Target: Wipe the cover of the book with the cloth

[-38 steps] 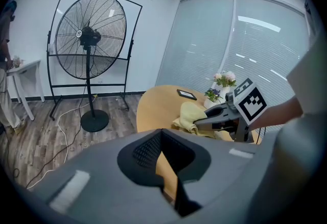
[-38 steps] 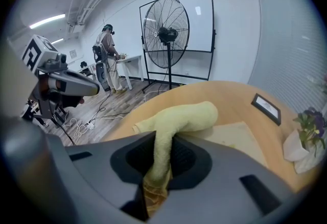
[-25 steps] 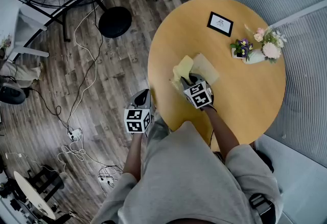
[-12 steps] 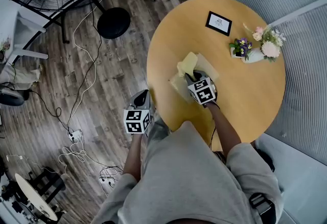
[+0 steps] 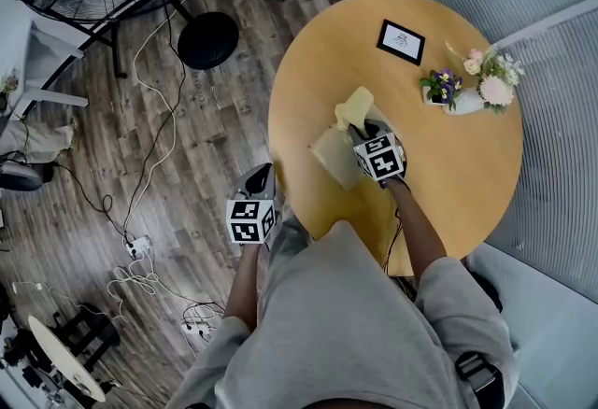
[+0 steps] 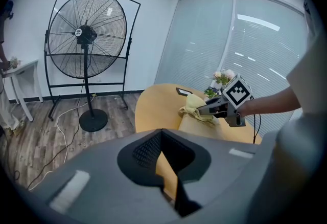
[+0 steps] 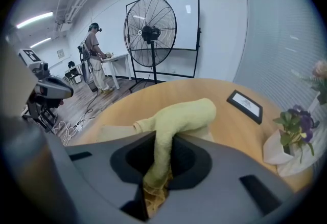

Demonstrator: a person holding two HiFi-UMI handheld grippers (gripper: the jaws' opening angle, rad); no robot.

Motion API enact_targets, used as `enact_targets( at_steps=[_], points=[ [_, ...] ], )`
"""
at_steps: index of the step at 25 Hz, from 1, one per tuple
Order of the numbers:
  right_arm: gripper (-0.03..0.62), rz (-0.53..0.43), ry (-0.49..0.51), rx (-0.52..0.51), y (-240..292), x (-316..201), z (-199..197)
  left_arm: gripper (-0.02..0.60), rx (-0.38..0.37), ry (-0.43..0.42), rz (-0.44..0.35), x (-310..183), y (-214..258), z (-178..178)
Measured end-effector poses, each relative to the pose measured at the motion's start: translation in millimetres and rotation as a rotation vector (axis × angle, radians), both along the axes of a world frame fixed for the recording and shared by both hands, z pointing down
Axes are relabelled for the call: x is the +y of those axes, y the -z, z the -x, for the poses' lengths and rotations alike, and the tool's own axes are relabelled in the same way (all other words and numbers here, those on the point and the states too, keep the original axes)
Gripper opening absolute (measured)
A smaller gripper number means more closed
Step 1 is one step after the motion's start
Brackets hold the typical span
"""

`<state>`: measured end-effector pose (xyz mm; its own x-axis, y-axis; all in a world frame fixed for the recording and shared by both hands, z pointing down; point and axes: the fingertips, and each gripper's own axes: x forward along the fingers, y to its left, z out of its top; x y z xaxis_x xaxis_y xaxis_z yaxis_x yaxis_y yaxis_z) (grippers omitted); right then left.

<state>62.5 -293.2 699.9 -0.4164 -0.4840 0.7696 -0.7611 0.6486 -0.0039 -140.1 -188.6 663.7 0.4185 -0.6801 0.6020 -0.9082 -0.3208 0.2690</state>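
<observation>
The right tongs (image 5: 364,130) are pinching the yellow cloth (image 5: 356,105) tightly at the far end of the book (image 5: 333,155). The cloth is sticking out past the tips, pointing away from the person. In the right gripper view its free end is bending over to the right. The book is lying flat near the middle of the round desk (image 5: 448,183), its long axis running diagonally from near-left to far-right. The left tongs (image 5: 259,177) are hanging beside the desk's left edge, over the floor, closed on nothing.
</observation>
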Motion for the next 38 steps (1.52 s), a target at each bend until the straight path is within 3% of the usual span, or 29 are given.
enact_targets(
  at_steps=[38],
  points=[
    [0.066, -0.029, -0.253, 0.089, 8.6, -35.1, -102.9, 0.011, -0.003, -0.016, -0.005, 1.4, 3.0, -4.7]
  ],
)
